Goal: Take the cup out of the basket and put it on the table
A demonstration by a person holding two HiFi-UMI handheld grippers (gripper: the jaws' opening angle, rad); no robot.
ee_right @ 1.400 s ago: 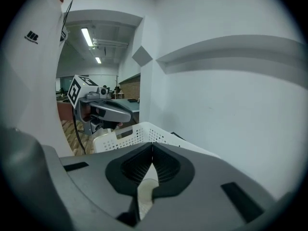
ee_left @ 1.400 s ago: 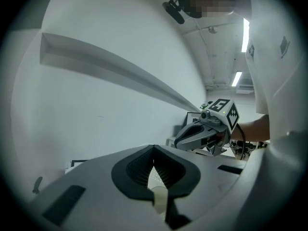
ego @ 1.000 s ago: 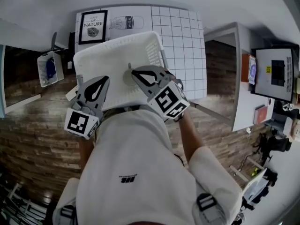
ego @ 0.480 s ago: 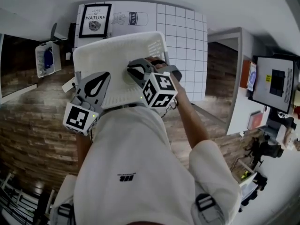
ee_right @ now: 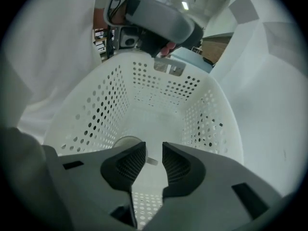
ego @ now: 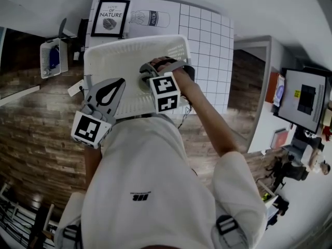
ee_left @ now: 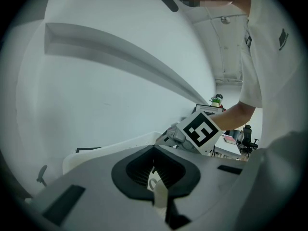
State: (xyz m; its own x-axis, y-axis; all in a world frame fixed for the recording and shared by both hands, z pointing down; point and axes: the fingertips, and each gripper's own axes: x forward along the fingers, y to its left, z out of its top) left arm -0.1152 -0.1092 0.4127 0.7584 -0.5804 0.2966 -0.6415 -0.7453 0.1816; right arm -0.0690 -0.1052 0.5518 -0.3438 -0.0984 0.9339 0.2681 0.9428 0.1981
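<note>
The white perforated basket stands in front of me. A pale cup lies on its floor, half hidden behind my right gripper's left finger. My right gripper points down into the basket. Its jaws have just been opening and now stand apart, with the cup's handle showing in the gap, untouched. In the head view the right gripper hangs over the greyish cup. My left gripper is shut on the basket's near rim; a white strip sits between its pads.
A framed print and a white gridded panel lie beyond the basket. A small white bin with something blue is at the left. Wood-pattern flooring surrounds me, and a monitor stands at the right.
The right gripper has rolled and tipped from lying level over the basket to pointing down into it, and sunk lower. Its jaws went from shut to apart. The left gripper stayed put.
</note>
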